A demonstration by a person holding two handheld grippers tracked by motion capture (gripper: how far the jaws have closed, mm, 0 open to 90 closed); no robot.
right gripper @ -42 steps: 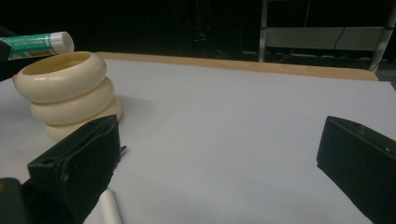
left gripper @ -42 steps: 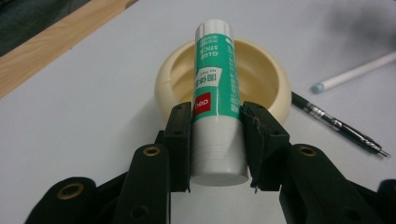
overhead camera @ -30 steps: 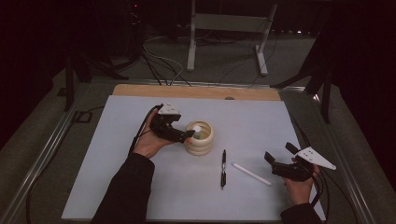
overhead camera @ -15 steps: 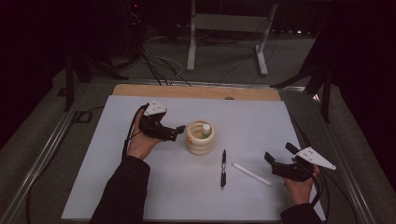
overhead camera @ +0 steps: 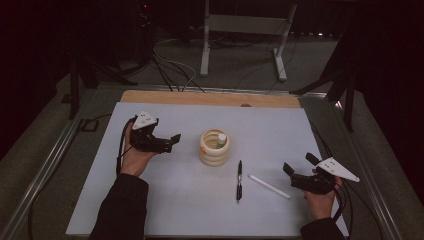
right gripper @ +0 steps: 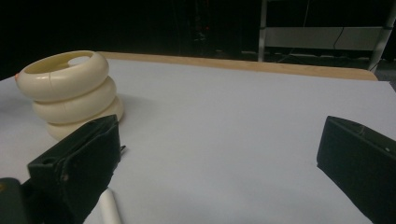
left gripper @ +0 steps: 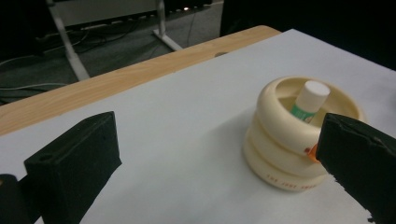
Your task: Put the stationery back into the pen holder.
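The left claw (overhead camera: 170, 141) stands released, its jaws having just been opening with nothing between them, just beside the cream ringed holder (overhead camera: 215, 147) near the middle of the white worktop (overhead camera: 165, 200). A white-capped stick (left gripper: 308, 100) stands upright in the holder. The right claw (overhead camera: 294, 173) is likewise released and empty, low at the near right. A white pen (overhead camera: 269, 186) lies just to its left, long axis slanting toward the holder; a black pen (overhead camera: 239, 180) lies beyond it, pointing away from the person. Judgement: the right claw is nearer both pens and should take the white one across its axis.
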